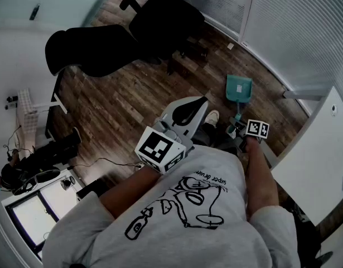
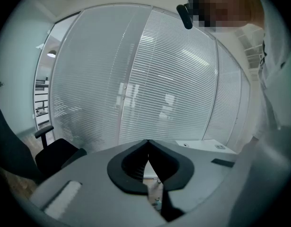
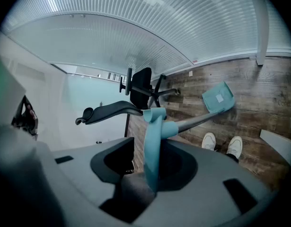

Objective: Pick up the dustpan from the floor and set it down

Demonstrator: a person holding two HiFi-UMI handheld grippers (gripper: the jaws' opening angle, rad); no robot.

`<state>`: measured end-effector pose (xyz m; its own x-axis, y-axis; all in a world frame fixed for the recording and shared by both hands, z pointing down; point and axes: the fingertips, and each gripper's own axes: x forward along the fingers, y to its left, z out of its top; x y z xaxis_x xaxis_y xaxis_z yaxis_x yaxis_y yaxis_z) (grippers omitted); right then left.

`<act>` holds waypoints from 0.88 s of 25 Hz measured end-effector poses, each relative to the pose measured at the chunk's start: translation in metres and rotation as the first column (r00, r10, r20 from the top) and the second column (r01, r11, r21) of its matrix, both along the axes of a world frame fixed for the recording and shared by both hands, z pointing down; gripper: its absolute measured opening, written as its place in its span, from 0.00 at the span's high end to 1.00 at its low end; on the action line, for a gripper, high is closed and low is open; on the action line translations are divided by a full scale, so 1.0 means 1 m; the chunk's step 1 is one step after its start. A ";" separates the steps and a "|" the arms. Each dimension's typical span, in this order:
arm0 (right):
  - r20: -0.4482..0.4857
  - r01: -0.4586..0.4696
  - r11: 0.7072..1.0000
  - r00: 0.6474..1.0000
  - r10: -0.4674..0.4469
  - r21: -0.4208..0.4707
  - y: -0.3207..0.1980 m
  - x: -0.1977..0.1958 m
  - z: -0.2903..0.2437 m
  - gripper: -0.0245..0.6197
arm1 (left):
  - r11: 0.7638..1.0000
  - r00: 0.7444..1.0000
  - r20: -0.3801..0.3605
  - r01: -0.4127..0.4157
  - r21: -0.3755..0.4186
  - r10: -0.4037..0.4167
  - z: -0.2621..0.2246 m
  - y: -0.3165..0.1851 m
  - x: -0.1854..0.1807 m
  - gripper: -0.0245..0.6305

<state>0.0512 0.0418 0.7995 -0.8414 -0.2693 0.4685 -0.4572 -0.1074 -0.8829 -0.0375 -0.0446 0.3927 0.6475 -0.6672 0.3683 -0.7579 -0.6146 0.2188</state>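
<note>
Dustpan [image 1: 238, 88] handling is judged light, stiff and top-heavy at the pan, which is rested on the wooden floor [image 1: 132, 99]. Its teal grip [image 3: 152, 141], the best hold, is stood between the right tool's [image 3: 152, 161] parted jaws, unclamped. The left tool [image 2: 147, 144] is closed, empty. One dustpan and two tools are counted.

Wood floor [image 1: 274, 102] bare on near side of dustpan [image 1: 239, 88]; black chairs [image 1: 160, 21] block its left, blinds wall [image 1: 294, 32] behind, white desk [image 1: 316, 161] rt.
</note>
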 end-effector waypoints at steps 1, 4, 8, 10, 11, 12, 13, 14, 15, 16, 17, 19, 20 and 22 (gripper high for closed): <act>-0.001 0.002 1.000 1.000 -0.002 -0.001 0.000 0.000 0.000 0.79 | 1.000 1.000 -0.001 0.000 0.001 0.000 0.000 0.000 0.000 0.96; -0.005 0.012 1.000 1.000 -0.012 -0.003 0.001 -0.002 0.000 0.76 | 1.000 1.000 -0.004 -0.004 0.003 0.004 -0.001 0.001 0.001 0.96; -0.018 0.046 0.999 0.999 -0.046 -0.005 0.005 -0.003 0.000 0.74 | 1.000 1.000 -0.008 -0.009 0.006 0.009 -0.001 0.002 0.002 0.96; -0.023 0.049 0.999 0.999 -0.049 -0.007 0.006 -0.003 0.000 0.72 | 1.000 1.000 -0.010 -0.010 0.007 0.010 -0.001 0.003 0.002 0.96; -0.027 0.049 0.999 0.998 -0.050 -0.008 0.006 -0.002 0.001 0.72 | 1.000 1.000 -0.011 -0.010 0.008 0.010 -0.001 0.003 0.002 0.96; -0.034 0.052 0.999 0.998 -0.052 -0.011 0.007 -0.002 0.001 0.71 | 1.000 1.000 -0.012 -0.011 0.009 0.011 -0.001 0.003 0.001 0.96; -0.042 0.057 0.998 0.997 -0.057 -0.015 0.008 -0.001 0.002 0.70 | 1.000 1.000 -0.012 -0.011 0.010 0.011 -0.001 0.003 0.001 0.96; -0.052 0.062 0.998 0.997 -0.063 -0.019 0.010 0.000 0.004 0.70 | 1.000 1.000 -0.013 -0.012 0.011 0.012 -0.001 0.003 0.001 0.96; -0.062 0.067 0.997 0.996 -0.068 -0.024 0.011 0.001 0.005 0.69 | 1.000 1.000 -0.014 -0.013 0.011 0.013 -0.001 0.003 0.001 0.96; -0.071 0.069 0.997 0.995 -0.071 -0.029 0.012 0.003 0.007 0.67 | 1.000 1.000 -0.016 -0.013 0.012 0.014 -0.001 0.003 0.002 0.96; -0.078 0.070 0.997 0.994 -0.072 -0.032 0.012 0.005 0.008 0.65 | 1.000 1.000 -0.017 -0.014 0.013 0.014 -0.001 0.003 0.002 0.96; -0.094 0.067 0.997 0.993 -0.070 -0.036 0.013 0.009 0.010 0.63 | 1.000 1.000 -0.019 -0.017 0.014 0.017 -0.002 0.003 0.003 0.96; -0.103 0.063 0.997 0.992 -0.067 -0.038 0.013 0.011 0.010 0.63 | 1.000 1.000 -0.020 -0.018 0.015 0.018 -0.003 0.003 0.003 0.96; -0.119 0.053 0.998 0.991 -0.058 -0.039 0.013 0.014 0.009 0.62 | 1.000 1.000 -0.021 -0.019 0.017 0.019 -0.005 0.003 0.002 0.96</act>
<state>0.0649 0.0545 0.8084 -0.7919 -0.2049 0.5753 -0.5655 -0.1096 -0.8174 -0.0356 -0.0417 0.3881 0.6677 -0.6606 0.3431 -0.7413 -0.6325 0.2248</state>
